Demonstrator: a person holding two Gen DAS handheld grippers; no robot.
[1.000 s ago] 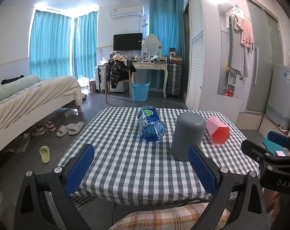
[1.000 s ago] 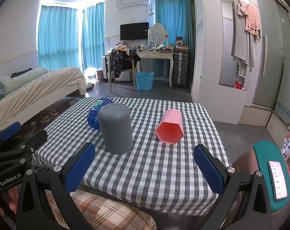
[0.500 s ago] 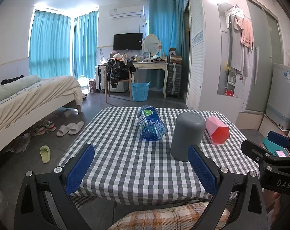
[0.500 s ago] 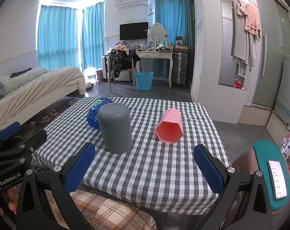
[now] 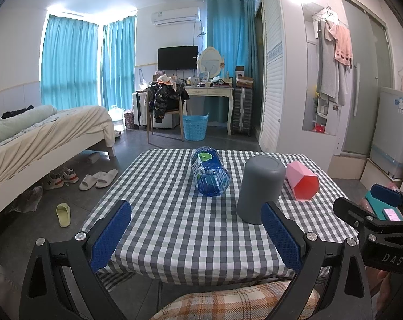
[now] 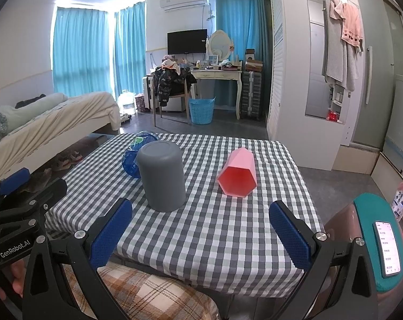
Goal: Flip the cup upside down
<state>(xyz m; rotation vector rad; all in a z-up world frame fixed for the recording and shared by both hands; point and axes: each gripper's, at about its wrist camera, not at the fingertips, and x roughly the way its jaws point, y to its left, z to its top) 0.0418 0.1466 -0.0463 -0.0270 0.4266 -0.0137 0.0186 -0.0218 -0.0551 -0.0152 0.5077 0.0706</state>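
A grey cup [image 5: 260,188] stands upside down, base up, on the checkered table [image 5: 174,213]; it also shows in the right wrist view [image 6: 162,177]. A pink hexagonal cup [image 5: 302,181] lies on its side to its right, mouth toward me, also seen in the right wrist view [image 6: 238,174]. My left gripper [image 5: 196,237] is open and empty at the table's near edge. My right gripper [image 6: 200,237] is open and empty, also at the near edge.
A blue water bottle [image 5: 209,173] lies on its side behind and left of the grey cup. A plaid cushion [image 6: 148,293] sits below the table's front edge. A phone on a teal mount [image 6: 388,245] is at the right. A bed [image 5: 41,138] stands to the left.
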